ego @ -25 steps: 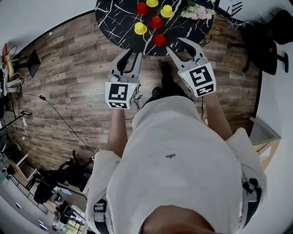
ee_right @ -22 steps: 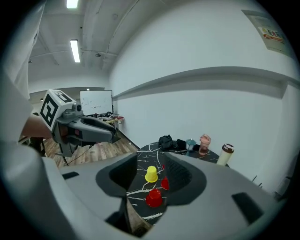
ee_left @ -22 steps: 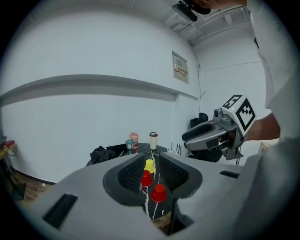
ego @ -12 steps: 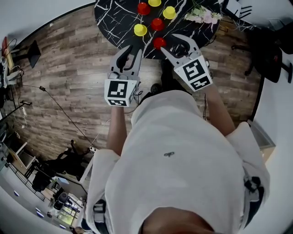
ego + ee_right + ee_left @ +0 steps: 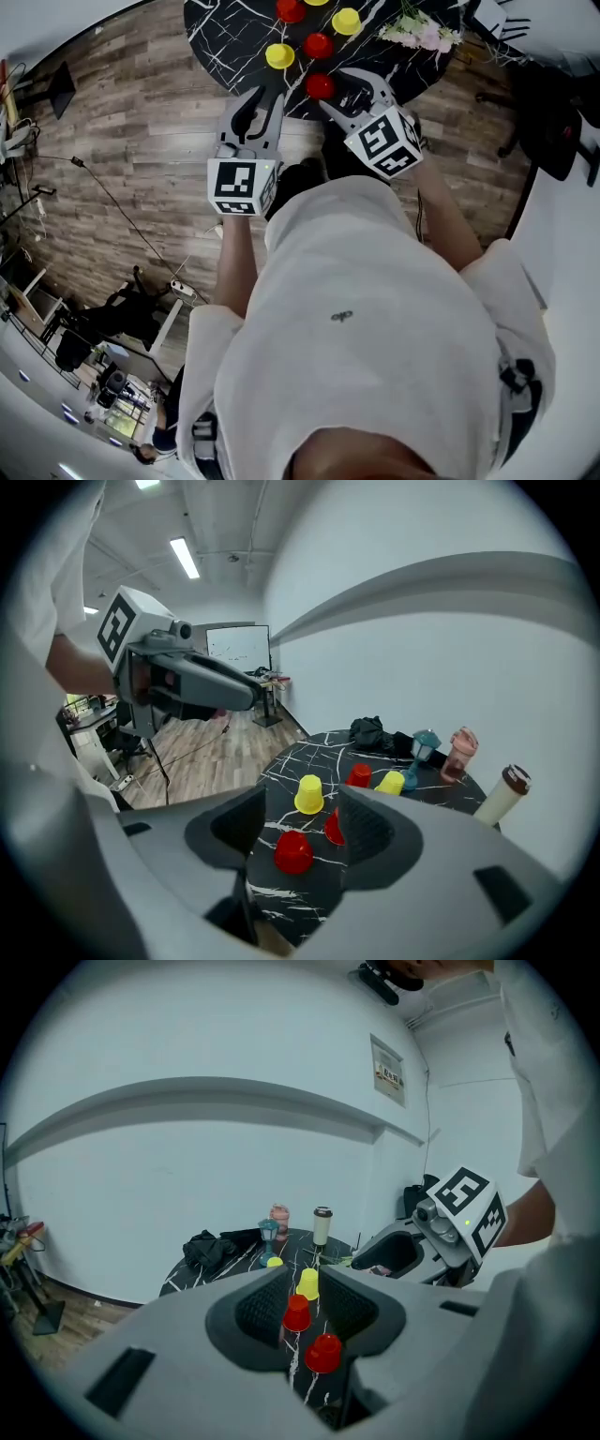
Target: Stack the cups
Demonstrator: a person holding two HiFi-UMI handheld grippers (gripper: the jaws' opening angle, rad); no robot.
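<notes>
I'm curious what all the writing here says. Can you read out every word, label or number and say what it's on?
No text here can be read.
Wall notice: print too small to read.
Whiteboard: marks too blurred to read.
Two marker cubes: black-and-white square patterns, no letters.

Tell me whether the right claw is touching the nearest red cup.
Apart. In the right gripper view the right claw, its jaws just opened wider, frames the nearest red cup with bare tabletop either side.
</notes>
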